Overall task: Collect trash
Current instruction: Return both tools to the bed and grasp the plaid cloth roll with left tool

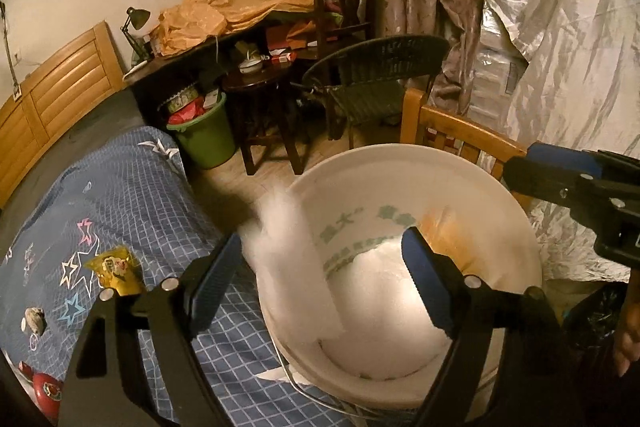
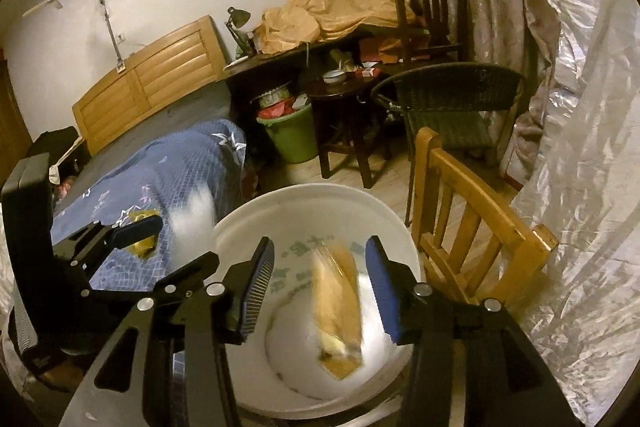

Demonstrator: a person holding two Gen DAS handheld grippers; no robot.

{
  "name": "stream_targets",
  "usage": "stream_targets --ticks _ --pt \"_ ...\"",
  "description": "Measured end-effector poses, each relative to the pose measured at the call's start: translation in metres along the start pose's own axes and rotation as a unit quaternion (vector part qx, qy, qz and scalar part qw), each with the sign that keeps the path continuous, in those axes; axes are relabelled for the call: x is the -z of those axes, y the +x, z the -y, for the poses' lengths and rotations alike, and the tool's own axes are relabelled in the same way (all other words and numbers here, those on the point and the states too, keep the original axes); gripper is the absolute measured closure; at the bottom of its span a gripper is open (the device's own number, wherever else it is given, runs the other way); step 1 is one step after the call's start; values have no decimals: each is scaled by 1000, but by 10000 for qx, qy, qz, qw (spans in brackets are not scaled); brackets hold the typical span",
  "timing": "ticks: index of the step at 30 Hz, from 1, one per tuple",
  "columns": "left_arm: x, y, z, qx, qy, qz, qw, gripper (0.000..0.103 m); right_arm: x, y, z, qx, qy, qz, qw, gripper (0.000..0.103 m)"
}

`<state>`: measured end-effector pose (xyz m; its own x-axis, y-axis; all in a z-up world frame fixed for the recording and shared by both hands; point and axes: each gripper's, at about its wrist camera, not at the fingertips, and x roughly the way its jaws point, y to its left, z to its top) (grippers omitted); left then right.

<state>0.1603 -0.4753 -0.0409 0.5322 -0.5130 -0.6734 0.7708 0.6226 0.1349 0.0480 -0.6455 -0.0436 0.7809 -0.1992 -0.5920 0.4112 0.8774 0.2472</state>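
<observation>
A white bucket [image 1: 516, 211] stands beside the bed and shows in both views [image 2: 240, 227]. My left gripper [image 1: 320, 267] is open above its left rim, and a blurred white piece of trash [image 1: 292, 251] hangs in mid-air between its fingers. My right gripper [image 2: 320, 287] is open over the bucket, with a blurred orange wrapper [image 2: 340, 291] in mid-air below it; the wrapper also shows in the left wrist view [image 1: 448, 231]. A yellow snack packet [image 1: 114, 269], a grey crumpled scrap [image 1: 34, 319] and a red object [image 1: 46, 391] lie on the blue blanket [image 1: 132, 195].
A wooden chair [image 2: 472, 211] stands right of the bucket, with silver plastic sheeting [image 2: 580, 187] behind it. A green bin [image 1: 206, 135] full of rubbish, a dark stool [image 1: 260, 95] and a wicker chair [image 1: 380, 75] stand further back by the desk.
</observation>
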Motion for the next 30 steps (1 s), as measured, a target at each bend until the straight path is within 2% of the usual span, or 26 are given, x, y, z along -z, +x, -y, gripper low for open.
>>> stream_targets --ticks 5,9,15,18,20,22,25,29,30 --pt "4 -6 -10 -144 -125 71 9998 24 4 -5 0 18 20 99 9999 54" --pt "14 -24 -27 -333 -406 269 9983 24 10 -16 -9 37 -46 310 9995 54" --pt "49 -65 -65 -728 -934 556 9914 23 25 -48 -50 116 -371 1042 9938 53" --pt "75 -92 -91 -976 -1206 639 9858 21 41 -63 -85 11 -683 1422 9875 48" --pt "96 -113 -113 -1153 -1400 677 9811 20 51 -68 -107 -79 -889 1524 9843 47" --pt "116 -134 -135 -1384 -1596 702 9749 20 62 -69 -134 -237 -1122 1536 9815 45" --pt "156 -170 -174 -1729 -2090 713 9599 18 76 -66 -174 -531 -1437 1447 9775 40" --pt "220 -213 -231 -2346 -2716 521 9319 18 97 -54 -234 -1076 -1831 1146 9704 37" --pt "238 -224 -244 -2488 -2907 455 9228 18 101 -52 -249 -1197 -1911 1088 9681 36"
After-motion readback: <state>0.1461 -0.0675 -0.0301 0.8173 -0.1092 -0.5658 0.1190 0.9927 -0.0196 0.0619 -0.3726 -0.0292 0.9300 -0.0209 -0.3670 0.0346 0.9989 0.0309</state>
